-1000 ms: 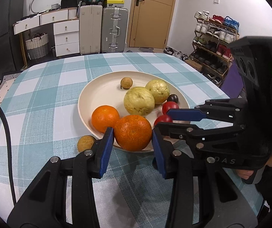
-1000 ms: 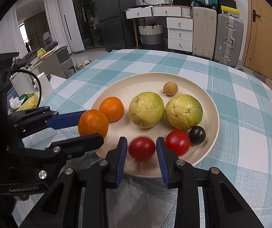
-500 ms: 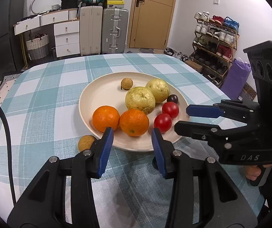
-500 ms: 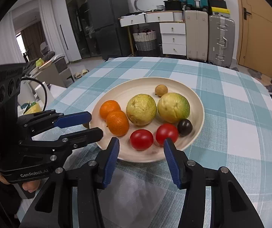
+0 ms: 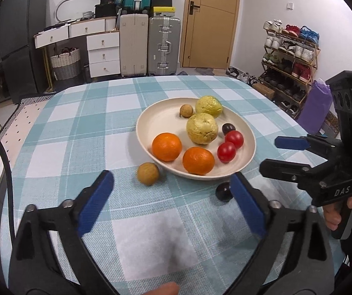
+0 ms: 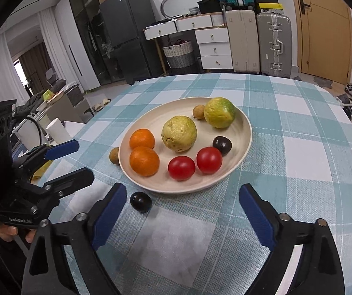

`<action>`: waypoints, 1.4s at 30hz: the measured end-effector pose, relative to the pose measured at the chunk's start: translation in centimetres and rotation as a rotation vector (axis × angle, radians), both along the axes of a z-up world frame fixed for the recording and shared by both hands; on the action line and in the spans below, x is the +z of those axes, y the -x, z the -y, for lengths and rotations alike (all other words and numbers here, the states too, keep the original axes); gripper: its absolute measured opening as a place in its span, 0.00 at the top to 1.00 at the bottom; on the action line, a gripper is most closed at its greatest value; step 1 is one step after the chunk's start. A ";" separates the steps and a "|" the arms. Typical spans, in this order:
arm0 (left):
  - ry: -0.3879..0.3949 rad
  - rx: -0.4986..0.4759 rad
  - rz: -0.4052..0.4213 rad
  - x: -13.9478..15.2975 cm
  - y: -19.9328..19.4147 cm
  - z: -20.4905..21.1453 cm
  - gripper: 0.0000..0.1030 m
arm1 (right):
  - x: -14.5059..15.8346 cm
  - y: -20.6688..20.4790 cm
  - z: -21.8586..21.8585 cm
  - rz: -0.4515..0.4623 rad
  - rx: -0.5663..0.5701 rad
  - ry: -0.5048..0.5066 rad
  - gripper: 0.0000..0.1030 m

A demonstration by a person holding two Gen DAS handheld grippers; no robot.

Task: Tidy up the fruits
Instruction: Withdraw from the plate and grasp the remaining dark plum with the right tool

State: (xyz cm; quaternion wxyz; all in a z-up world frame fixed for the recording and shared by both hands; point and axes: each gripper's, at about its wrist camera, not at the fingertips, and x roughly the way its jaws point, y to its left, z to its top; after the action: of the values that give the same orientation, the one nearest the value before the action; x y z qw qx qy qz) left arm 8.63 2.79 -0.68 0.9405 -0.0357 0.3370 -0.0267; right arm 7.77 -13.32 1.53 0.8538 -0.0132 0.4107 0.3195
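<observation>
Both grippers have just been opening and stand wide, nothing between their jaws. Beyond the left gripper [image 5: 171,201] lies the plate [image 5: 151,120] of fruit; a brown longan [image 5: 148,173] and dark plum [image 5: 223,191] rest just ahead, near the right gripper [image 6: 183,211]

I count one cream plate [image 6: 246,132] holding two oranges [image 6: 144,160], two yellow-green guavas [image 6: 179,133], two red tomatoes [image 6: 181,168], one dark plum [image 6: 222,144] and one small brown longan [image 6: 198,112]. Off the plate on the cloth I see one more longan [image 5: 148,173] and one more dark plum [image 6: 140,201].
</observation>
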 end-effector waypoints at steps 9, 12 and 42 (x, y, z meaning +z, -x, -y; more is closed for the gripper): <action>-0.008 0.004 -0.015 -0.5 0.3 -0.5 0.01 | -0.7 0.6 -0.7 -0.022 -0.014 0.025 0.01; 0.004 0.004 -0.022 -0.7 0.1 -0.8 0.01 | -1.1 0.7 -1.0 -0.040 -0.007 0.030 0.01; 0.061 0.109 -0.042 -2.0 -0.6 -3.9 0.01 | -2.7 2.4 -6.4 -0.077 0.166 0.072 0.38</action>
State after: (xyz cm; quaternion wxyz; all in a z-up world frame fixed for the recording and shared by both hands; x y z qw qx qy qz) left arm 9.22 6.70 -2.70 0.9317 -0.0832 0.3533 0.0152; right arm 5.36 -6.90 -1.14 0.8069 -0.0658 0.4520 0.3745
